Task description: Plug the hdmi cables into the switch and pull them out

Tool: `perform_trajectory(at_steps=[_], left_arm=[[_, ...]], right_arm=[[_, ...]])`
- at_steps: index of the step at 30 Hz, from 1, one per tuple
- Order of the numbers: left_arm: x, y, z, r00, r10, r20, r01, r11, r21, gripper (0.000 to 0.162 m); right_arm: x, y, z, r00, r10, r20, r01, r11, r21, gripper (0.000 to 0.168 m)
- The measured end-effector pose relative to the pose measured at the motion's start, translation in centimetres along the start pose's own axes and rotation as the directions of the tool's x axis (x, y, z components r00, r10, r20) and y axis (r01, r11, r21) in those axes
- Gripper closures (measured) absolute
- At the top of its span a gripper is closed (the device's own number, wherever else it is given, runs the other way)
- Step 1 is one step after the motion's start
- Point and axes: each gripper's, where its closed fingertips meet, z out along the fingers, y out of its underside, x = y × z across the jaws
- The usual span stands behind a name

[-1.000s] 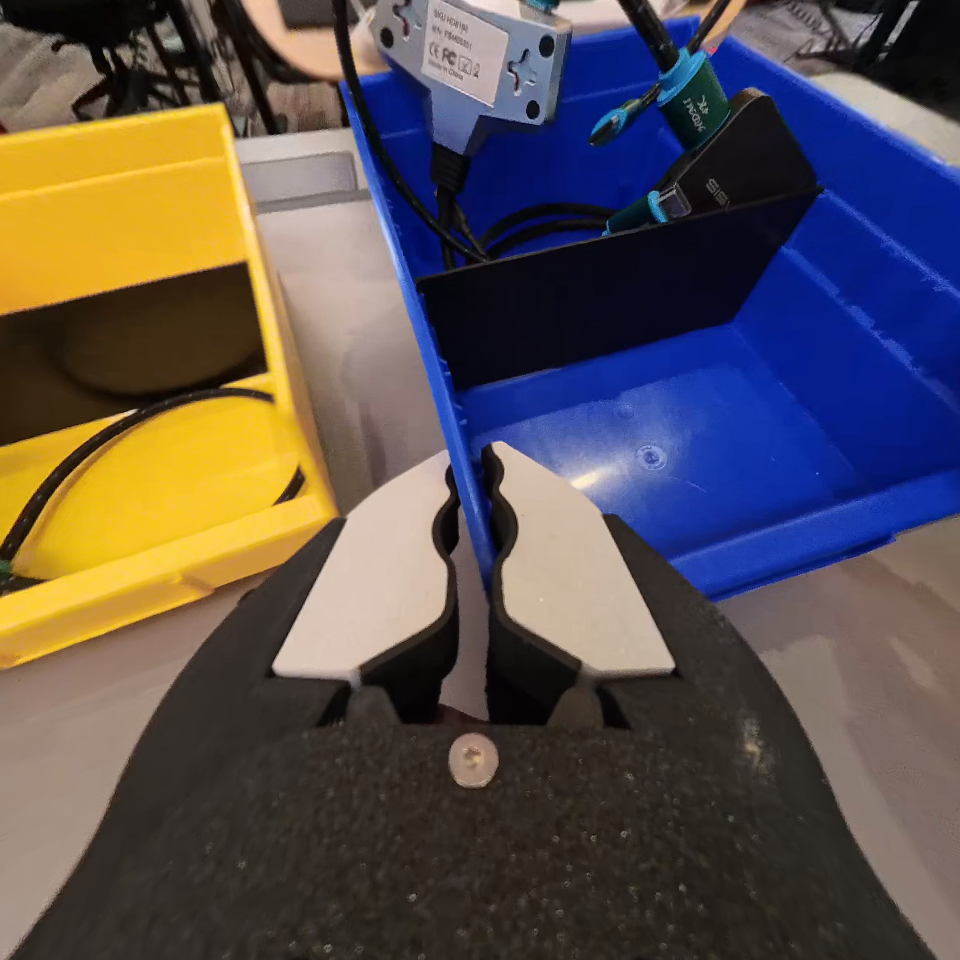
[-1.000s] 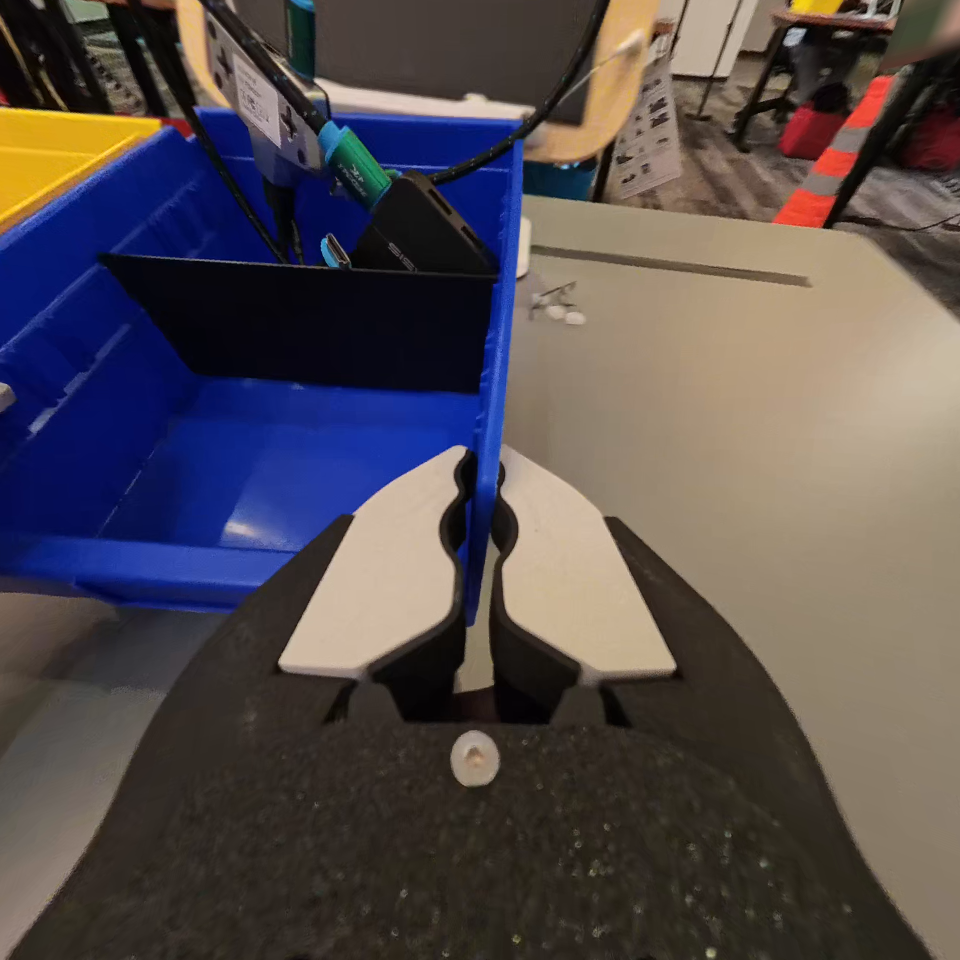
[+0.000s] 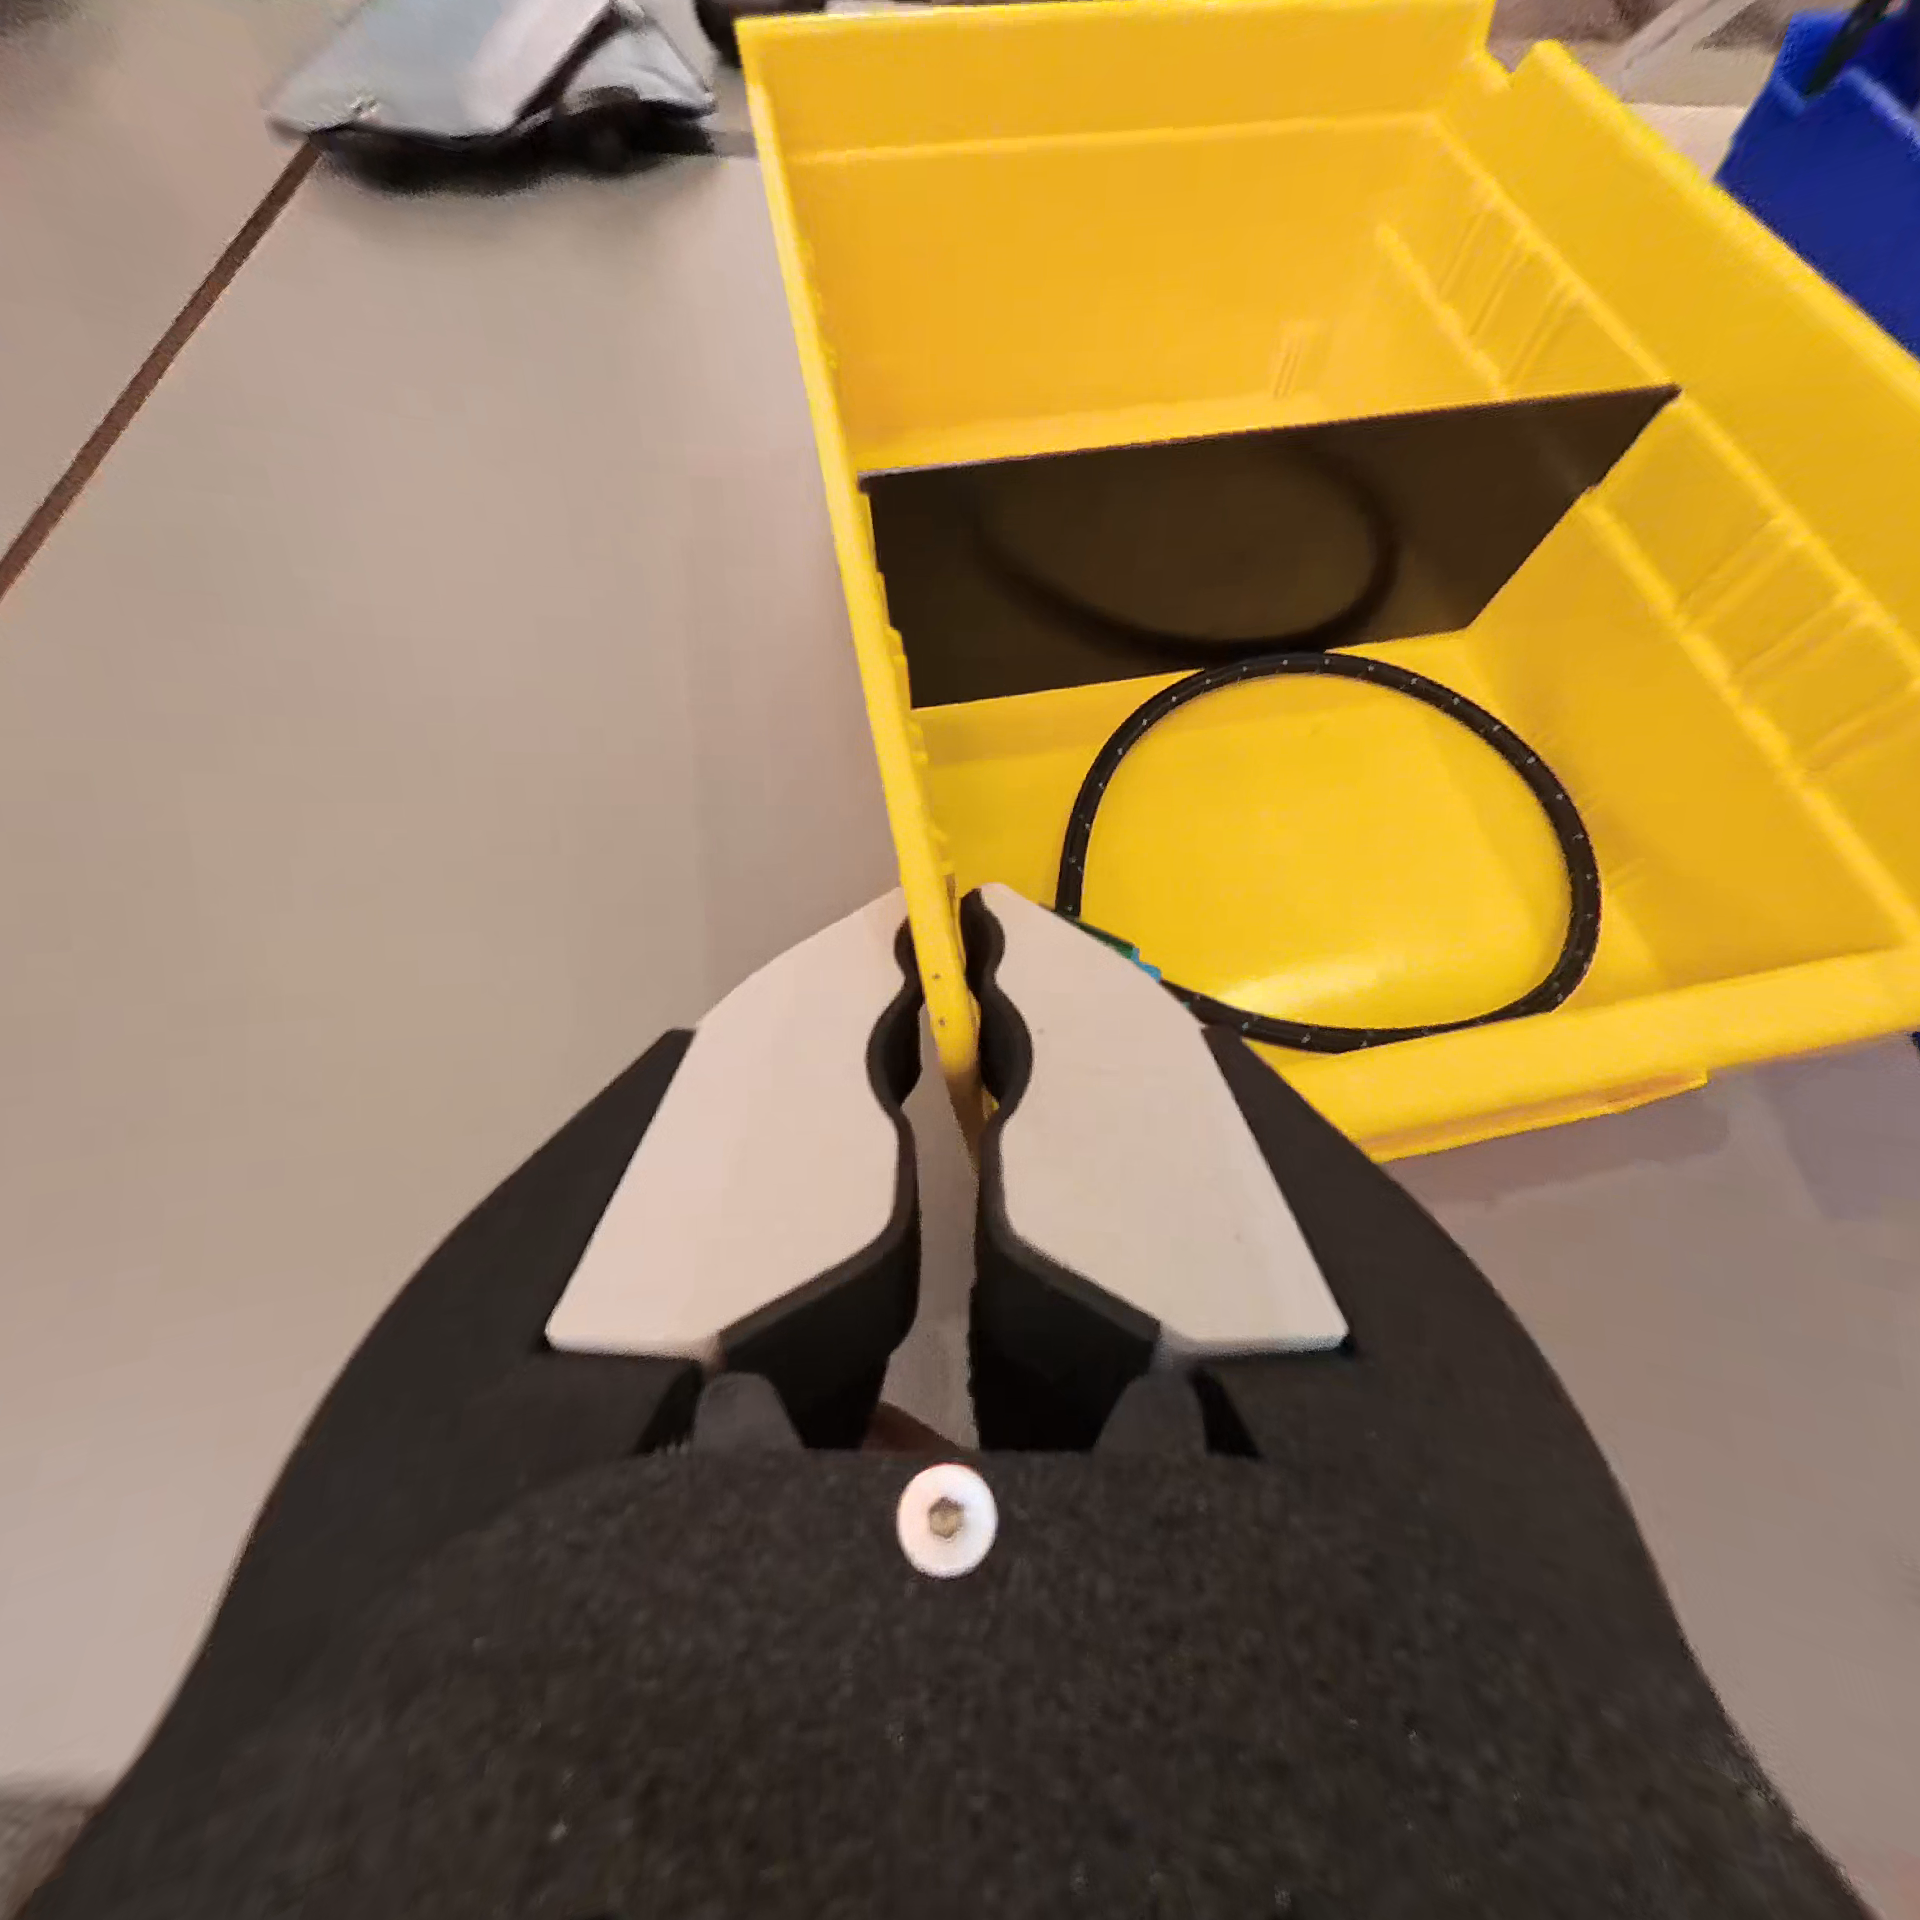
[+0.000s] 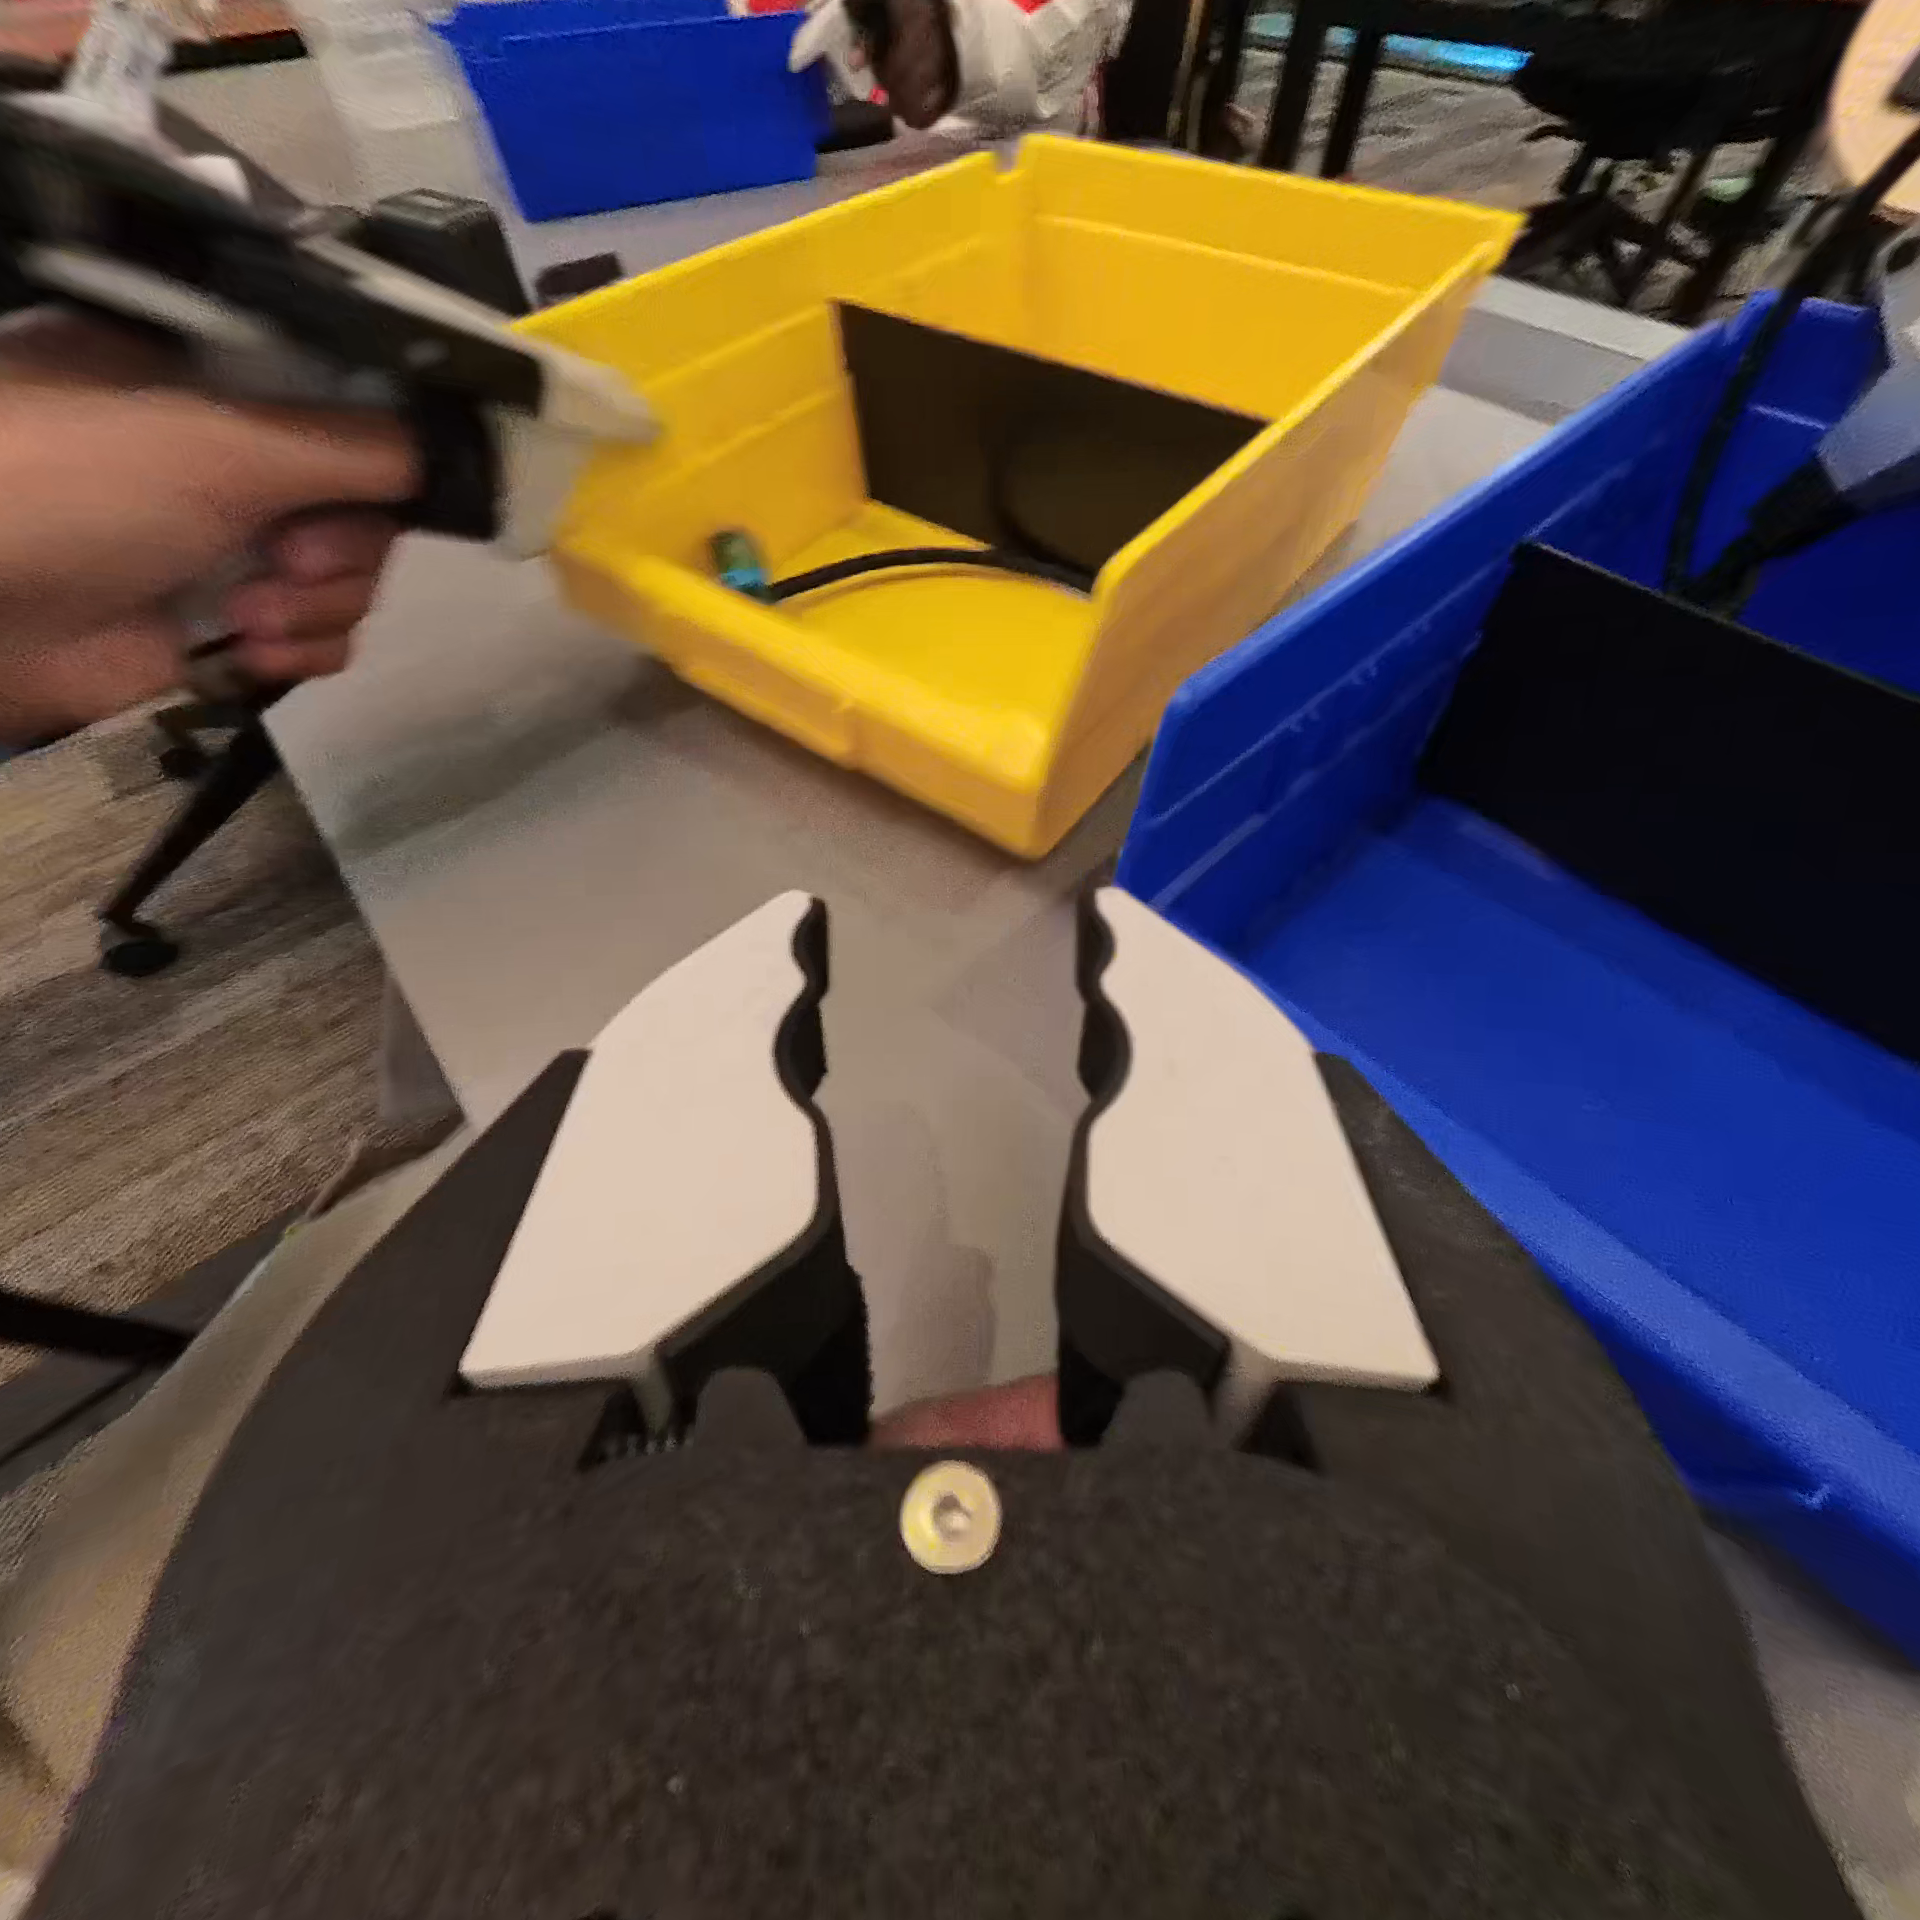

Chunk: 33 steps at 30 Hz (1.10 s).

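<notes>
Left gripper: in the left wrist view its fingers are clamped on the left wall of the yellow bin, at the near corner. Inside the bin's near compartment, at 2 o'clock from the fingertips, lies a coiled black HDMI cable; a green connector end shows just beside the right finger. A black divider stands across the bin at 1 o'clock. A corner of the blue bin sits at the far right, and a dark grey pouch lies on the grey table at 11 o'clock. One second earlier this gripper was clamped on the blue bin's left wall; it now holds the yellow bin instead.

Right gripper: in the right wrist view the fingers stand apart, holding nothing, above bare table. The blue bin is at 3 o'clock, with cables hanging into its far compartment; the switch cannot be made out clearly. The yellow bin is at 12 o'clock, cable and green plug inside. At 10 o'clock the left gripper, blurred, meets the yellow bin's wall, a hand around its grip. Earlier the right gripper pinched the blue bin's right wall; it has let go and swung left.
</notes>
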Motion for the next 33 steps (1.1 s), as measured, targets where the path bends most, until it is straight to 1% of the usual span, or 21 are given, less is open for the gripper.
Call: perform_trajectory(at_steps=[1, 3, 4, 5, 6, 7, 8, 9, 11, 12, 14, 16, 18, 20, 22, 25, 28, 29, 31, 33], left_arm=[[0.1, 0.9, -1.5, 1.0, -0.026, 0.009, 0.026, 1.0, 0.008, 0.157], [0.5, 2.7, -4.4, 0.999, -0.039, 0.028, 0.039, 0.999, 0.02, 0.157], [0.8, 3.5, -5.6, 0.998, -0.044, 0.033, 0.043, 0.999, 0.023, 0.157], [1.1, 4.2, -6.7, 0.998, -0.05, 0.036, 0.049, 0.998, 0.025, 0.157], [1.5, 4.8, -7.7, 0.998, -0.052, 0.036, 0.051, 0.998, 0.027, 0.157], [1.7, 5.3, -8.5, 0.998, -0.048, 0.038, 0.047, 0.998, 0.03, 0.157], [1.7, 5.7, -9.1, 0.998, -0.045, 0.046, 0.043, 0.998, 0.034, 0.157], [1.7, 6.1, -9.7, 0.998, -0.047, 0.05, 0.045, 0.998, 0.032, 0.157], [1.9, 6.8, -10.9, 0.997, -0.058, 0.052, 0.057, 0.998, 0.024, 0.157], [2.1, 7.0, -11.5, 0.997, -0.035, 0.065, 0.033, 0.999, 0.032, 0.157], [2.2, 7.4, -12.9, 0.993, 0.038, 0.109, -0.043, 0.998, 0.046, 0.157], [2.6, 7.2, -14.4, 0.993, 0.034, 0.115, -0.041, 0.997, 0.065, 0.156], [2.8, 6.3, -16.0, 0.989, 0.044, 0.14, -0.059, 0.993, 0.106, 0.157], [3.4, 4.3, -17.8, 0.988, 0.048, 0.149, -0.074, 0.982, 0.172, 0.157], [5.0, 1.0, -19.3, 0.989, 0.057, 0.137, -0.09, 0.965, 0.246, 0.157], [9.5, -4.9, -20.1, 0.994, 0.071, 0.085, -0.097, 0.931, 0.353, 0.158], [17.2, -9.7, -18.5, 0.989, 0.147, 0.018, -0.141, 0.899, 0.414, 0.158], [20.3, -10.7, -17.3, 0.984, 0.18, -0.011, -0.159, 0.893, 0.421, 0.157], [27.3, -11.6, -14.6, 0.969, 0.229, -0.096, -0.171, 0.894, 0.413, 0.157], [34.9, -11.3, -12.0, 0.949, 0.261, -0.177, -0.176, 0.903, 0.392, 0.157]], right_arm=[[-0.1, -0.2, 0.4, 1.0, 0.008, -0.021, -0.008, 1.0, 0.003, 0.115], [-0.7, -0.8, 1.3, 0.999, 0.024, -0.047, -0.024, 1.0, 0.013, 0.106], [-0.9, -1.0, 1.8, 0.997, 0.021, -0.074, -0.02, 1.0, 0.014, 0.102], [-0.8, -1.1, 2.3, 0.993, 0.023, -0.115, -0.023, 1.0, 0.0, 0.102], [-1.0, -1.2, 2.7, 0.989, 0.048, -0.139, -0.051, 0.999, -0.018, 0.107], [-1.9, -1.1, 3.1, 0.99, 0.077, -0.117, -0.082, 0.996, -0.041, 0.121], [-2.4, -0.7, 3.3, 0.987, 0.104, -0.124, -0.114, 0.99, -0.079, 0.131], [-2.3, -0.7, 3.1, 0.981, 0.103, -0.164, -0.119, 0.989, -0.092, 0.14], [-2.4, -0.5, 2.6, 0.971, 0.052, -0.232, -0.079, 0.991, -0.111, 0.152], [-2.5, -0.4, 2.3, 0.962, 0.023, -0.274, -0.055, 0.992, -0.11, 0.158], [-2.7, -0.4, 1.7, 0.949, 0.01, -0.316, -0.042, 0.995, -0.094, 0.163], [-3.2, -0.5, 1.0, 0.946, 0.035, -0.322, -0.065, 0.994, -0.085, 0.164], [-3.7, -1.6, -0.2, 0.943, 0.046, -0.329, -0.065, 0.997, -0.044, 0.164], [-4.0, -3.8, -2.0, 0.935, 0.015, -0.353, -0.011, 1.0, 0.014, 0.164], [-3.3, -6.8, -4.6, 0.923, 0.006, -0.385, 0.026, 0.997, 0.077, 0.164], [0.2, -11.1, -9.4, 0.89, 0.019, -0.456, 0.063, 0.985, 0.163, 0.164], [6.6, -13.2, -15.2, 0.83, 0.055, -0.555, 0.074, 0.975, 0.207, 0.164], [9.2, -13.3, -17.3, 0.803, 0.05, -0.593, 0.087, 0.976, 0.201, 0.164], [14.8, -12.1, -21.5, 0.745, 0.002, -0.667, 0.119, 0.984, 0.136, 0.163], [20.7, -9.3, -25.7, 0.708, 0.067, -0.703, 0.034, 0.991, 0.128, 0.164]])
